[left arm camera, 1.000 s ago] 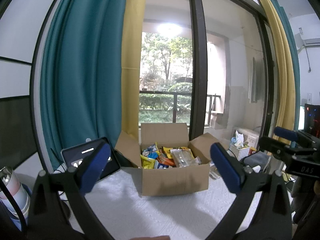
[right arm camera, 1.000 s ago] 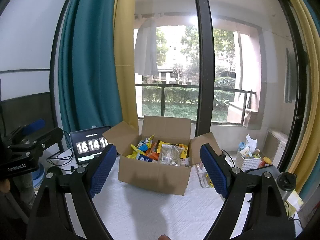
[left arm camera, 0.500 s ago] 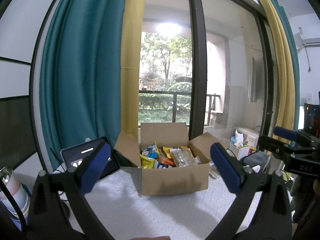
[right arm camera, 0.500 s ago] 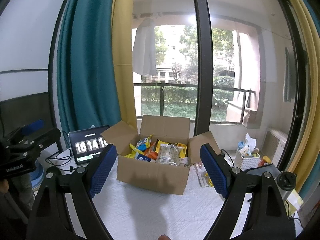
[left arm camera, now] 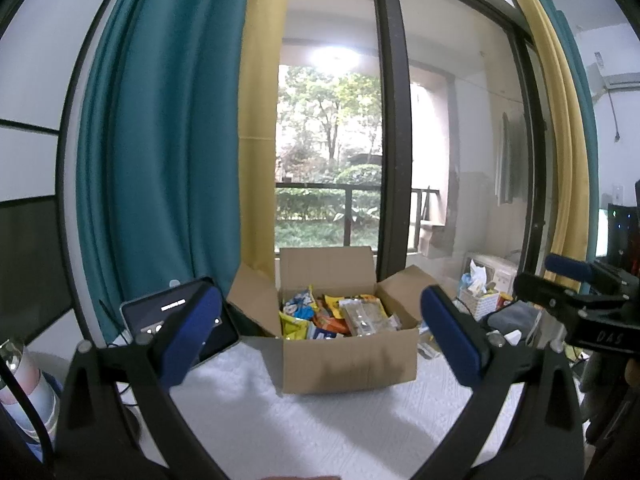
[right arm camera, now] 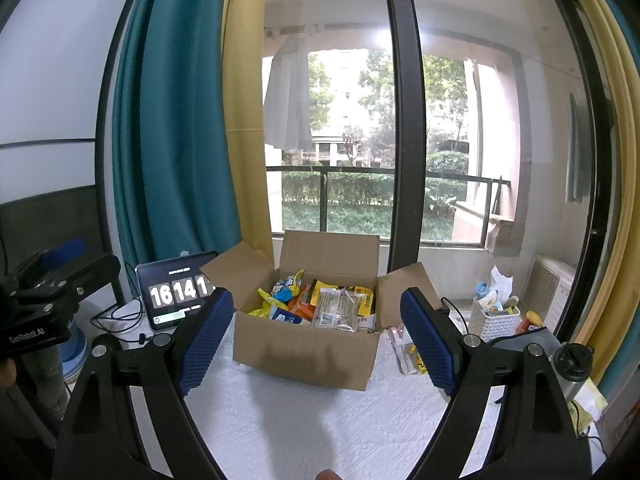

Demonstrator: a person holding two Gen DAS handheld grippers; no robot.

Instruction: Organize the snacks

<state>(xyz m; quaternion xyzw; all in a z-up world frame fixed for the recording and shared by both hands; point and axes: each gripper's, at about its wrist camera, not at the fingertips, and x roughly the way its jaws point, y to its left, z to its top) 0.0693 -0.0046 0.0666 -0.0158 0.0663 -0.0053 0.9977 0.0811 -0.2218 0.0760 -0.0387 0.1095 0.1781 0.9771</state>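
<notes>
Cardboard box (left arm camera: 348, 354), flaps open, stood at the far middle of the white-covered bench (left arm camera: 320, 424), filled with mixed snack packets (right arm camera: 320, 304) (yellow, blue, orange, clear). Left gripper (left arm camera: 320, 340) and right gripper (right arm camera: 316, 340) hovered near it, jaws wide apart, empty. Clock tablet (right arm camera: 178, 294) stood left of the box.

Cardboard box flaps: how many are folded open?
3 visible on the box: left flap splayed outward, back flap standing upright, right flap splayed outward. A front flap, if any, isn't visible.
</notes>
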